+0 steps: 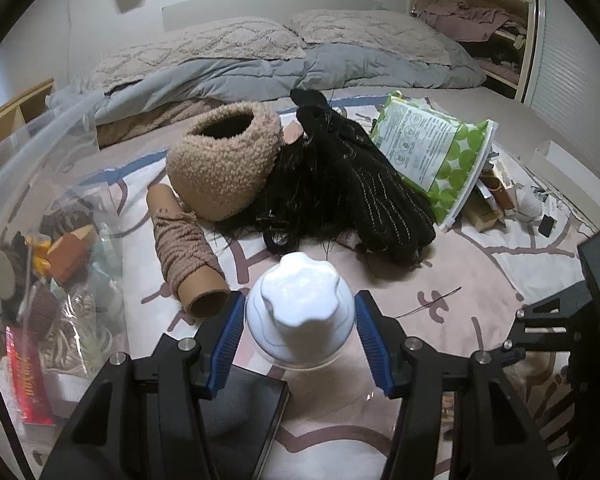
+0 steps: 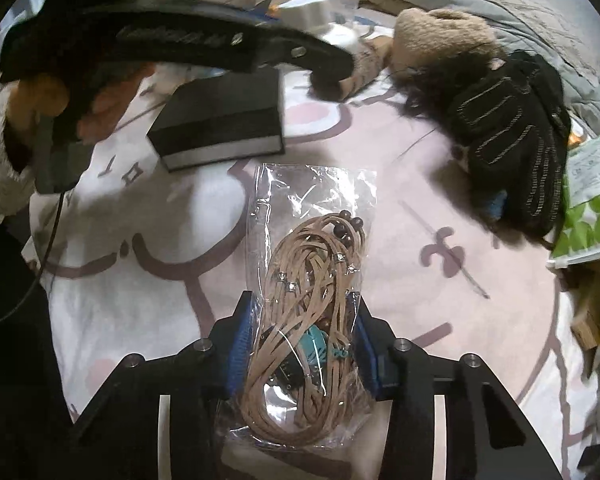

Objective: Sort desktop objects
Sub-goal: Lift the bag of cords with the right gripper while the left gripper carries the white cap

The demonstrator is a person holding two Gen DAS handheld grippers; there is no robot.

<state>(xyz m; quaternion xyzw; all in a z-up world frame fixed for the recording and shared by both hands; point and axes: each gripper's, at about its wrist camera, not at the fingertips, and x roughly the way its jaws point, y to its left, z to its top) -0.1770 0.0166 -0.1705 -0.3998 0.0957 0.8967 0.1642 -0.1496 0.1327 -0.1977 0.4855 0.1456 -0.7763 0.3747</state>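
Mid-sort, both hands loaded. My left tool (image 1: 300, 332) is clamped on the white round bottle with a lobed cap (image 1: 300, 312), held above the pink patterned bedspread (image 1: 440, 280). Right tool (image 2: 302, 344) has its pads against the clear plastic bag of tan cords and beads (image 2: 306, 300); grip looks made.

Next: carry the bottle left and up over the rim of the clear plastic bin (image 1: 40, 148), then release. Black box (image 1: 252, 404) sits just under the left tool, cardboard tube wrapped in tan yarn (image 1: 186, 252) close alongside; open bedspread to the right.

Rumpled grey duvet (image 1: 228, 76) w/ two pillows (image 1: 360, 32) — wardrobe shelf (image 1: 472, 28) behind.
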